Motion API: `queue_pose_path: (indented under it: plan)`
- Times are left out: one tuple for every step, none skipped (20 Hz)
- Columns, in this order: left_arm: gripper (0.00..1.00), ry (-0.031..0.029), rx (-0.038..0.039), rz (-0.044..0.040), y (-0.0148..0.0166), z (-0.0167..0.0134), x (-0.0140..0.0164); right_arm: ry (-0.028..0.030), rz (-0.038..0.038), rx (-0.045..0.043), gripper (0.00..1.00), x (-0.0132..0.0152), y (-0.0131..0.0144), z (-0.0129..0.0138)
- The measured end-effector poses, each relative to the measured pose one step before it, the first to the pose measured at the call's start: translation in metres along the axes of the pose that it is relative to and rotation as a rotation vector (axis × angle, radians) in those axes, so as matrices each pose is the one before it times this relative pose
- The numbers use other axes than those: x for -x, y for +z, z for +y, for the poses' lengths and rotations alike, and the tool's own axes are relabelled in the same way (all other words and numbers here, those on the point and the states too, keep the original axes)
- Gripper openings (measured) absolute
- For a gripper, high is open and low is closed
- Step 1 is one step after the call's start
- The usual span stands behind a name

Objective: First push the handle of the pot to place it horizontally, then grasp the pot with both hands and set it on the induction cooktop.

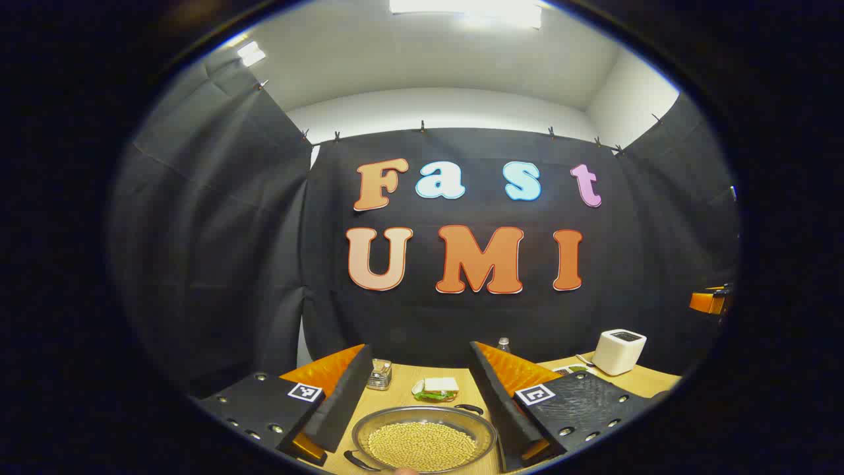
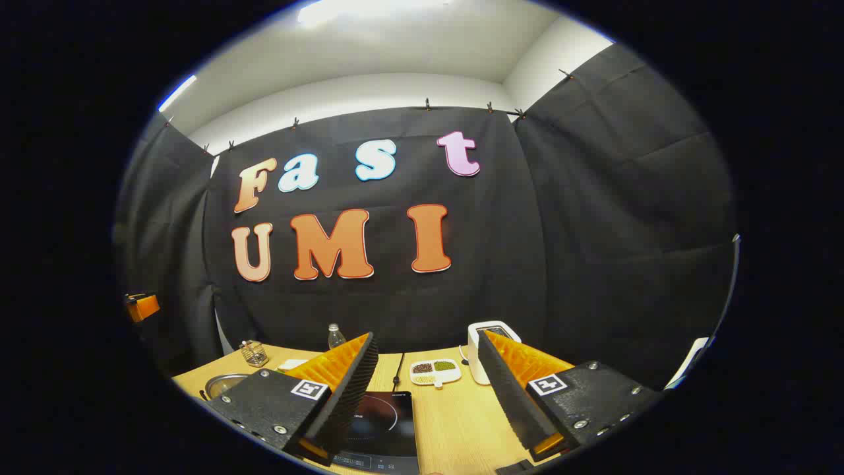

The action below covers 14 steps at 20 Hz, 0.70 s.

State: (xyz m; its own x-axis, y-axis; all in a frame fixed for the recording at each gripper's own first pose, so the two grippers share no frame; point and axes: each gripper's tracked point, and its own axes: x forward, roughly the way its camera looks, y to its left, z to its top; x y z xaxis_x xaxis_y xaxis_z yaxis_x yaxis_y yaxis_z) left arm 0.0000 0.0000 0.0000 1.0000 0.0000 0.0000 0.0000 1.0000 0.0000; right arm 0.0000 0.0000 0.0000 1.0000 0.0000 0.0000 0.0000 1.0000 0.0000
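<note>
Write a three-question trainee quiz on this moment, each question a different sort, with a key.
1. True or false: the pot holds small yellow beans.
2. Multiple choice: in the right gripper view, what lies between the right gripper's fingers? A) the cooktop B) a sandwich C) a kettle
3. Fill in: the left gripper hangs with its jaws ____ on either side of the pot.

Key: 1 true; 2 A; 3 open
</note>
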Motion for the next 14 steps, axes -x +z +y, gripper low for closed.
queue_pose_path:
  plan:
    - [0.90, -0.00059, -0.00283, 0.00056, 0.00023, -0.00006, -0.00006, -0.00050, 0.00005, 0.00104, 0.95, 0.00171, 0.00020, -0.00049]
    - [0.90, -0.00220, -0.00096, 0.00270, -0.00088, -0.00161, -0.00055, 0.00111, 0.00127, 0.00179, 0.95, 0.00038, -0.00002, 0.00007]
    - [0.90, -0.00103, 0.00133, 0.00342, -0.00091, -0.00075, -0.00097, 0.00164, 0.00200, 0.00202, 0.95, -0.00052, -0.00068, -0.00009]
    - [0.90, -0.00237, 0.00359, 0.00198, -0.00002, -0.00106, 0.00130, 0.00225, -0.00073, 0.00287, 0.95, 0.00077, -0.00114, 0.00061]
    - [0.90, -0.00746, 0.00461, -0.00160, 0.00123, -0.00261, 0.00059, 0.00001, -0.00228, 0.00512, 0.95, 0.00007, 0.00014, -0.00112]
    - [0.90, -0.00711, 0.00384, -0.00066, 0.00000, -0.00394, 0.00039, 0.00049, 0.00021, 0.00496, 0.95, -0.00059, -0.00026, -0.00003]
    - [0.90, -0.00294, 0.00083, 0.00006, -0.00001, -0.00163, 0.00018, 0.00500, 0.00114, 0.00340, 0.95, -0.00224, -0.00051, 0.00135]
    - [0.90, 0.00043, -0.00231, 0.00058, -0.00113, 0.00042, -0.00024, 0.00595, 0.00216, 0.00192, 0.95, -0.00080, -0.00122, 0.00230]
    - [0.90, -0.00010, -0.00405, 0.00109, 0.00041, 0.00057, -0.00124, 0.00499, 0.00092, 0.00064, 0.95, 0.00291, -0.00130, 0.00011]
    - [0.90, -0.00027, -0.00354, 0.00243, -0.00077, -0.00054, -0.00058, 0.00087, -0.00056, 0.00080, 0.95, 0.00104, 0.00028, -0.00168]
    - [0.90, -0.00007, -0.00217, 0.00257, -0.00056, -0.00011, -0.00007, -0.00338, -0.00265, 0.00157, 0.95, -0.00160, 0.00171, -0.00113]
    - [0.90, -0.00126, -0.00136, 0.00073, -0.00003, -0.00110, -0.00067, -0.00544, -0.00239, 0.00086, 1.00, -0.00114, 0.00078, -0.00164]
    - [0.90, 0.00063, -0.00017, 0.00023, 0.00086, -0.00003, 0.00016, -0.00297, -0.00260, 0.00102, 1.00, 0.00182, -0.00149, -0.00096]
    - [0.90, 0.00147, -0.00038, -0.00027, 0.00007, -0.00001, 0.00095, -0.00110, -0.00074, 0.00053, 1.00, -0.00039, 0.00082, -0.00075]
